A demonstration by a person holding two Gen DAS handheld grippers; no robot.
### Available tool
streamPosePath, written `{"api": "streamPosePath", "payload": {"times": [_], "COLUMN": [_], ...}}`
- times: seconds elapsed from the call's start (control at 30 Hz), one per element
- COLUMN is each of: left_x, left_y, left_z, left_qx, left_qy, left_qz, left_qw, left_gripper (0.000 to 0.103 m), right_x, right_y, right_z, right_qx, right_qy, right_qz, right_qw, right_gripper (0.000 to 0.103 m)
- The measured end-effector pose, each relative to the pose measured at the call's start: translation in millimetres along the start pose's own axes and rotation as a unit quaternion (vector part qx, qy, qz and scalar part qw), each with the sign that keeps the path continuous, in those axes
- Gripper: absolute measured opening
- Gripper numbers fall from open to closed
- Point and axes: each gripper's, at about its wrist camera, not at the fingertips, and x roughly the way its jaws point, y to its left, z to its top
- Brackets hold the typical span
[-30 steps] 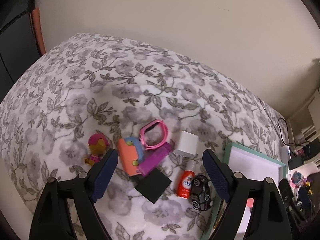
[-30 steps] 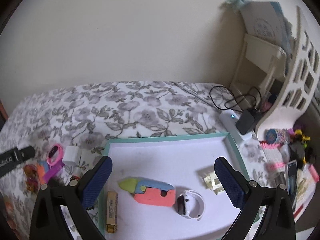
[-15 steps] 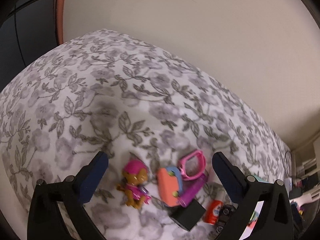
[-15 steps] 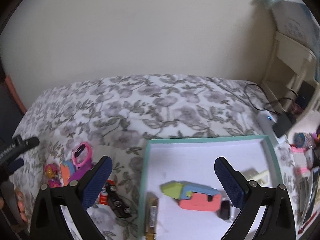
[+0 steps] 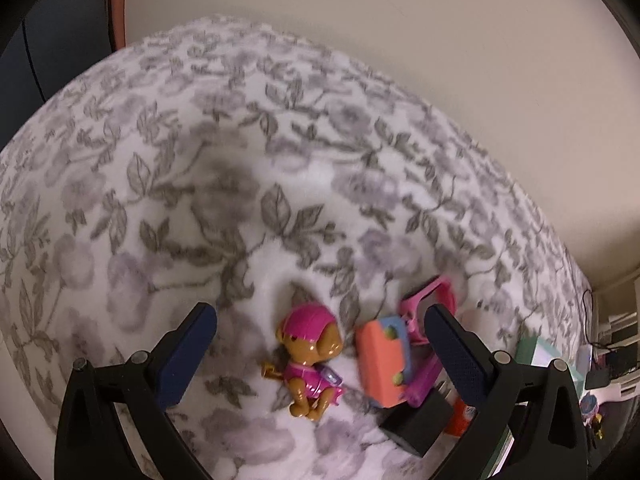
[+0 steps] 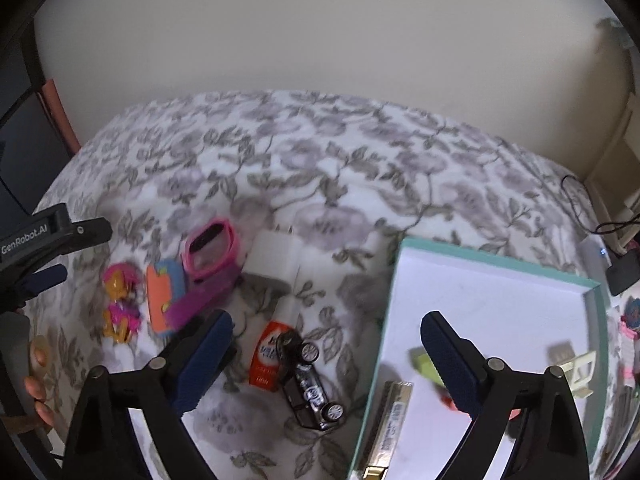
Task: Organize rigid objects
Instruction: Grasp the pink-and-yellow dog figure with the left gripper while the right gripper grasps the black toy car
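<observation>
Floral bedspread (image 6: 320, 168) carries teal tray (image 6: 496, 258), toy car (image 6: 310, 380), white charger (image 6: 272, 260), puppy figure (image 5: 310, 360).

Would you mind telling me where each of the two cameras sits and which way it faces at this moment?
Left wrist view: on the left gripper, looking down at the floral bedspread and the toy puppy figure; both its open fingers show.
Right wrist view: on the right gripper, facing the toy car and teal tray; its open fingers show, plus the left gripper at the left edge.
Shared: the puppy figure, the pink watch and the bedspread.
</observation>
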Motion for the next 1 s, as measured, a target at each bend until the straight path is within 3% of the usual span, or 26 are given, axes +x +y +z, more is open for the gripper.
{"api": "streamPosePath", "payload": {"times": [0.07, 0.13, 0.23, 0.4, 0.5, 0.6, 0.67, 0.83, 1.0], "left_x": [4.9, 11.3, 21.0, 27.6, 28.2, 29.7, 30.7, 35.6, 40.7], "left_y": [-1.2, -4.4, -6.9, 1.1, 4.3, 7.0, 7.5, 7.0, 3.0], "left_z": [-1.9, -4.7, -9.4, -12.7, -13.0, -14.2, -16.3, -19.2, -23.2], "left_qx": [0.002, 0.011, 0.024, 0.011, 0.005, -0.004, -0.003, -0.006, 0.006], "left_qy": [0.009, 0.024, 0.044, 0.058, 0.061, 0.068, 0.075, 0.089, 0.101], "left_qz": [0.005, 0.015, 0.042, 0.057, 0.06, 0.059, 0.062, 0.05, 0.048], "left_qw": [0.9999, 0.9995, 0.9979, 0.9966, 0.9963, 0.9959, 0.9953, 0.9947, 0.9937], "left_gripper": [0.103, 0.103, 0.103, 0.103, 0.102, 0.092, 0.078, 0.065, 0.063], "right_x": [3.9, 7.3, 13.1, 17.6, 18.4, 19.4, 21.1, 27.1, 28.6], "right_y": [-1.5, -2.0, -2.9, -0.9, -0.4, 1.2, 2.8, 2.3, -1.7], "right_z": [-3.1, -5.8, -10.1, -15.4, -16.3, -18.9, -20.5, -24.6, -25.3], "right_qx": [0.001, -0.001, 0.0, -0.012, -0.013, -0.015, -0.021, -0.022, -0.014], "right_qy": [0.01, 0.019, 0.035, 0.048, 0.056, 0.063, 0.068, 0.08, 0.078], "right_qz": [0.004, 0.014, 0.024, 0.02, 0.031, 0.041, 0.039, 0.041, 0.048], "right_qw": [1.0, 1.0, 0.999, 0.999, 0.998, 0.997, 0.997, 0.996, 0.996], "right_gripper": [0.096, 0.086, 0.081, 0.072, 0.06, 0.056, 0.053, 0.044, 0.044]}}
